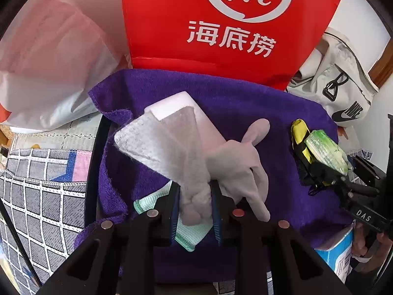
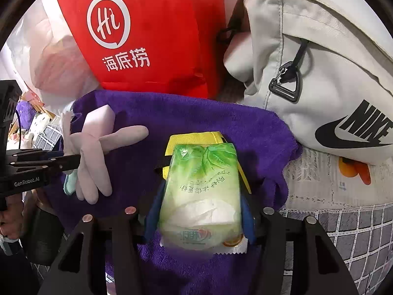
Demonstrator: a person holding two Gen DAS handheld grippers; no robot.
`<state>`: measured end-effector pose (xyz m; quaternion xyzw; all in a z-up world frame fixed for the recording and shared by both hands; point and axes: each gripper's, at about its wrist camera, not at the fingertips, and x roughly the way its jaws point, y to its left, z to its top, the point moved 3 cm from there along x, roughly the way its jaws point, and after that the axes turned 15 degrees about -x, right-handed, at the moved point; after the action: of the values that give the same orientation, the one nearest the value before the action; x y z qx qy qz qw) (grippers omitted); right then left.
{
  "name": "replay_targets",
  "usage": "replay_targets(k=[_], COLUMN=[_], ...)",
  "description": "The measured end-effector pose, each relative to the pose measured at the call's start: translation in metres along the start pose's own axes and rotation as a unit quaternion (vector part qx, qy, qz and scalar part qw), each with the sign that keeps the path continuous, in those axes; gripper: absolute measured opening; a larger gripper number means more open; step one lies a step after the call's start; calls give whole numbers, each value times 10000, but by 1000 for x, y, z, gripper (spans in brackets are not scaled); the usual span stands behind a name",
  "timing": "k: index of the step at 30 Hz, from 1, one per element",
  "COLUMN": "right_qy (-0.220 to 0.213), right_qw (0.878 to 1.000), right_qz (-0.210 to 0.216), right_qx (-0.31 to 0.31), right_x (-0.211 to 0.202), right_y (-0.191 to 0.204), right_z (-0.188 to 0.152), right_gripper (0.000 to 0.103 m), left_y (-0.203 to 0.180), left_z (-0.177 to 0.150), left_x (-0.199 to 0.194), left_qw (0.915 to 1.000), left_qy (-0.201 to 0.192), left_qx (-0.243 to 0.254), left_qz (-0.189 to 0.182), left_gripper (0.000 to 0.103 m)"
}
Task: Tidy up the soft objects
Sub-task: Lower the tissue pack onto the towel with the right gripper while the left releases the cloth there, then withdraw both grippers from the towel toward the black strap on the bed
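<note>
Left tongs [image 1: 194, 204] pinch a pale glove [image 1: 235, 169]; right tongs [image 2: 199, 211] straddle a tissue pack [image 2: 201, 191] over the purple towel [image 2: 196, 113].

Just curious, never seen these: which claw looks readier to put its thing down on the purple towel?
Probably the right claw: its green tissue pack already sits on the yellow pouch, pads seemingly loose. The left claw is clamped on a dangling glove and white cloth.

Green tissue pack [image 2: 200, 191] between right gripper [image 2: 200, 217] fingers, above purple towel [image 2: 172, 113]; grey glove [image 2: 98, 152] left.
</note>
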<state>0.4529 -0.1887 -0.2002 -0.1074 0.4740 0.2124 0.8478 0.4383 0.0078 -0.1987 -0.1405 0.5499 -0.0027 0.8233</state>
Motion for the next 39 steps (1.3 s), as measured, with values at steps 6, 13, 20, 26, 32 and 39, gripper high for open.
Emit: replay_targets(k=[6,13,20,26,32,39], right_qy=[-27,-87,-141,-315,-548,-675], right_qw=[9999,9997,9999,9993,9979,9973], right_qz=[96,59,-3,-204,-350,-278], right_qx=[-120,-198,-19,-68,-32,93], right_x=[2,-8,-25,-49,-85,-115], right_y=[6,9,6,12,15,28], right_z=[2,1,3,1,-10,-28], right_gripper=[72,84,86,86,86,86], left_y=[3,7,8,6,4,14], left_z=[1,5,7,3,-9,-15], left_x=[0,-7,-34,-56,-78,-94], left_qw=[10000,9995,9993,9993,9985,9983], left_qy=[45,150,-79,-312,-498,-451], left_qx=[-24,-31,79,154,236,-65], left_qz=[-80,-272,-363,-168,-31,-372], left_gripper=[23,32,60,61,61,70])
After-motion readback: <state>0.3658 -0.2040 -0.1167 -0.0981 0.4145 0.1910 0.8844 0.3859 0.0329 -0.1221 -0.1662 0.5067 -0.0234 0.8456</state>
